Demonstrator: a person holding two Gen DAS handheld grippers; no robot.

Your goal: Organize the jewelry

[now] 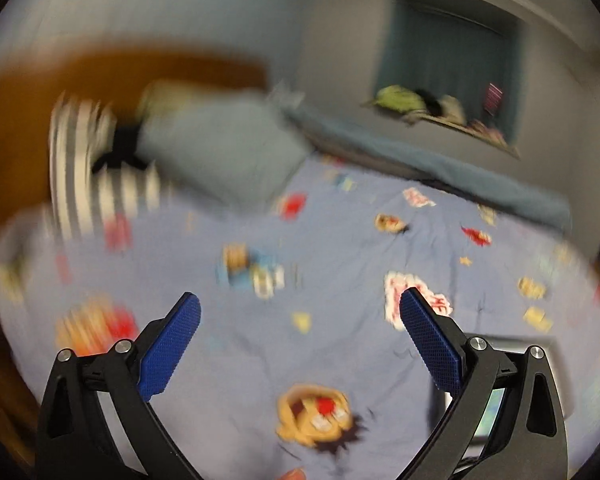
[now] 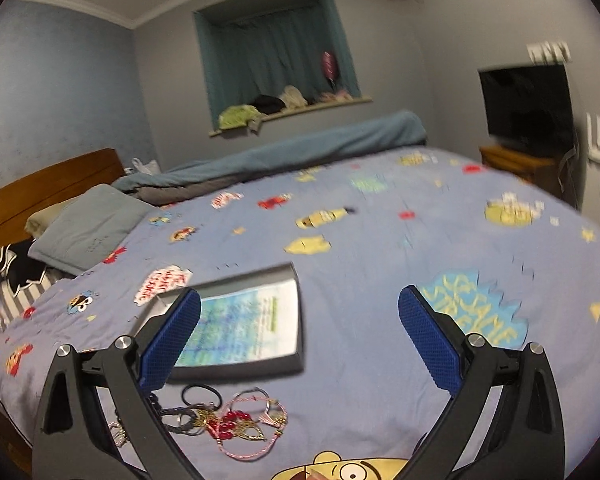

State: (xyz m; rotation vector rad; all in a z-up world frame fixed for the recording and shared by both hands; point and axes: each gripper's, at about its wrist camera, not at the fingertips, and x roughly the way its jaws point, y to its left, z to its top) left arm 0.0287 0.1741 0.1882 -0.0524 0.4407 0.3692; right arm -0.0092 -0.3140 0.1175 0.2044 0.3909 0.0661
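A heap of jewelry (image 2: 224, 420) lies on the blue cartoon bedsheet: red beads, pink cord bracelets, a black hair tie, gold pieces. Just beyond it sits an open grey box (image 2: 244, 320) with a printed sheet inside. My right gripper (image 2: 300, 312) is open and empty, above the sheet, with its left finger over the box's near corner and the heap just below it. My left gripper (image 1: 300, 316) is open and empty over bare bedsheet; the box (image 1: 512, 364) shows partly behind its right finger. The left view is blurred.
Pillows (image 2: 84, 232) and a striped cushion (image 1: 96, 184) lie by the wooden headboard (image 2: 48, 188). A rolled blue blanket (image 2: 292, 152) runs along the far bed edge. A TV (image 2: 528, 108) stands on a wooden cabinet at right. A window ledge (image 2: 292, 112) holds clothes.
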